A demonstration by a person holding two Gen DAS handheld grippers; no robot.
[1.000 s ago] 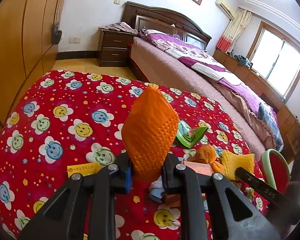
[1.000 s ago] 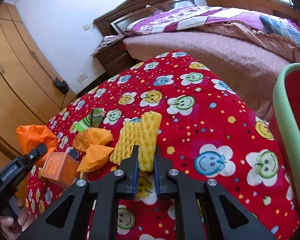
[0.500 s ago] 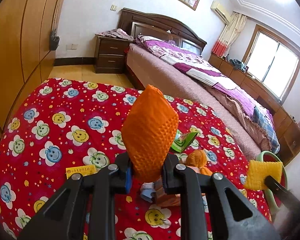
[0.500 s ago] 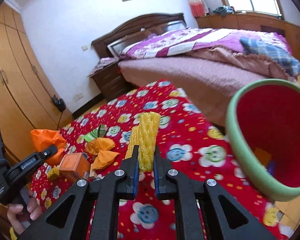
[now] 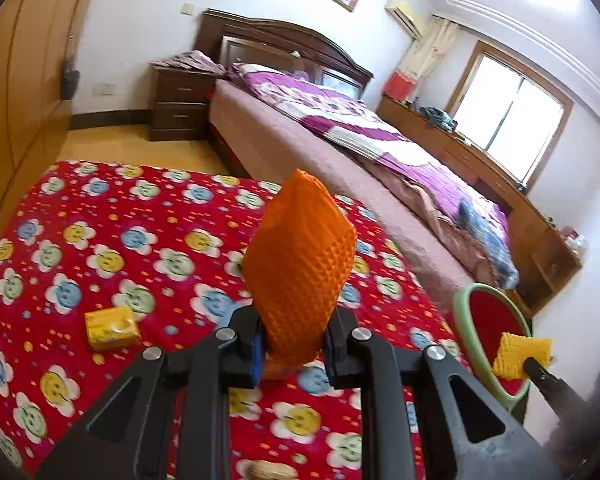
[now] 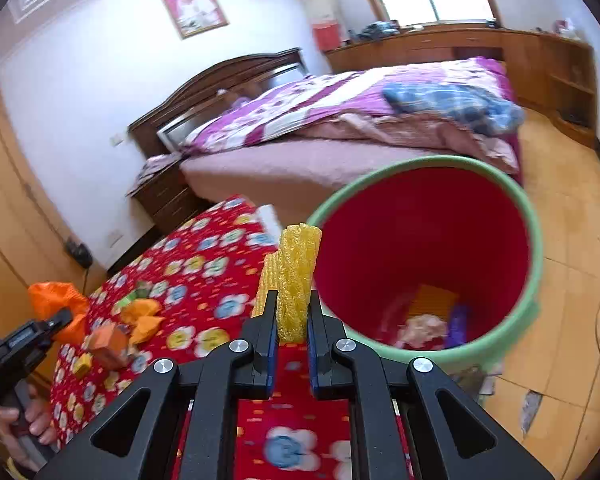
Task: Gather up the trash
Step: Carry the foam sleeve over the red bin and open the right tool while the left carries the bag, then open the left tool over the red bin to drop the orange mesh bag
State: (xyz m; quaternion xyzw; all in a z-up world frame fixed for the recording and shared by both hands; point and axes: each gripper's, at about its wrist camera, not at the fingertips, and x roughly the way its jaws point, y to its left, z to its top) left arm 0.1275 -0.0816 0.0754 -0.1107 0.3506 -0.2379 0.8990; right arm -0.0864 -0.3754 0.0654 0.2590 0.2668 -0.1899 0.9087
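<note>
- Small yellow packet (image 5: 111, 327): lay flat on the counter (image 5: 100, 248), well to the left of the left claw, not yet collected. It appeared boxy, with a printed paper or foil face.
- Counter: covered in a red cloth printed with smiling flowers; further scraps, including orange wrappers (image 6: 142, 318) and a small orange box (image 6: 109, 345), sat in a loose cluster on it in the right wrist view.
- Left claw (image 5: 294, 354): closed on an orange foam net (image 5: 300, 264), gripping its lower end so the piece stood upright above the counter. The net was soft, honeycomb-textured and roughly diamond-shaped. Judged: it was held clear of the cloth for carrying towards the bin.
- Right claw (image 6: 292, 338): closed on a yellow foam net (image 6: 296, 276), pinched at its base, with the ribbed, spongy strip standing upright just beside the bin's near rim. Judged: it was positioned for release once over the opening.
- Bin (image 6: 534, 248): round, with a green rim and a red interior, standing on the tiled floor at the counter's right edge. It already held crumpled paper and wrappers at the bottom.
</note>
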